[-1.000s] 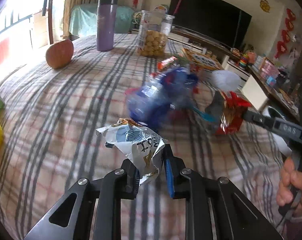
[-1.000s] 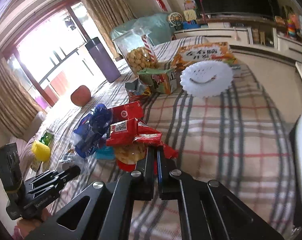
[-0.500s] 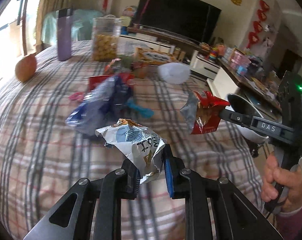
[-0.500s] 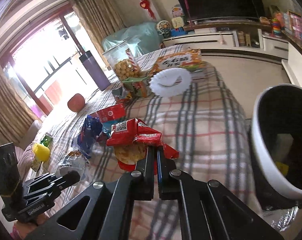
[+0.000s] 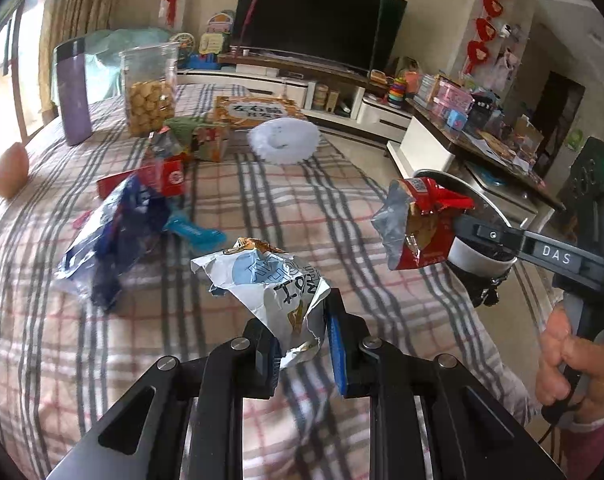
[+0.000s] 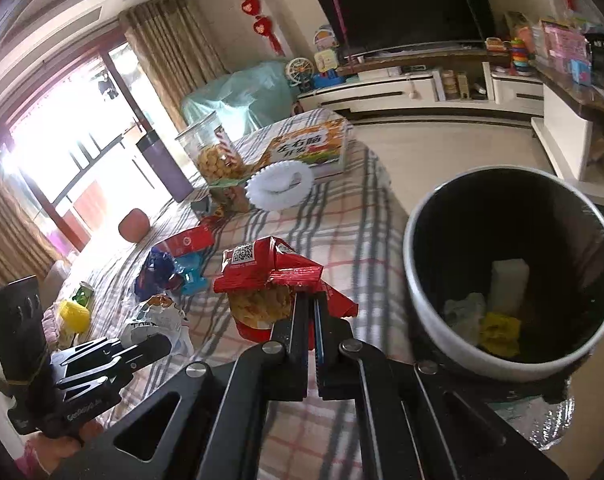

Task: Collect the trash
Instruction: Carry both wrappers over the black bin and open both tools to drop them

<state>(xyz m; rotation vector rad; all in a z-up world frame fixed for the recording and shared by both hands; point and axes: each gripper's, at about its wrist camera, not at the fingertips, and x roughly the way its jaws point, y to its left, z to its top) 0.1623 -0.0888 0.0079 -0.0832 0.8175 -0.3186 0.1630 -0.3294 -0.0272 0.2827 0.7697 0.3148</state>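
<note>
Both tongs gripped trash: left tongs (image 5: 302, 330) a white wrapper (image 5: 268, 280), right tongs (image 6: 313, 306) a red bag (image 6: 270, 276); bin (image 6: 422, 304) beside, litter (image 5: 114, 236) beyond.

Two claws, each with one wrapper: white wrapper (image 5: 270, 284), red wrapper (image 6: 270, 276). One bin (image 6: 430, 312). One jar (image 5: 150, 92). One tumbler (image 5: 75, 92).

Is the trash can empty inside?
No, the round white trash can with the black inside already holds a yellow crumpled scrap, a white block and pale crumpled paper.
</note>
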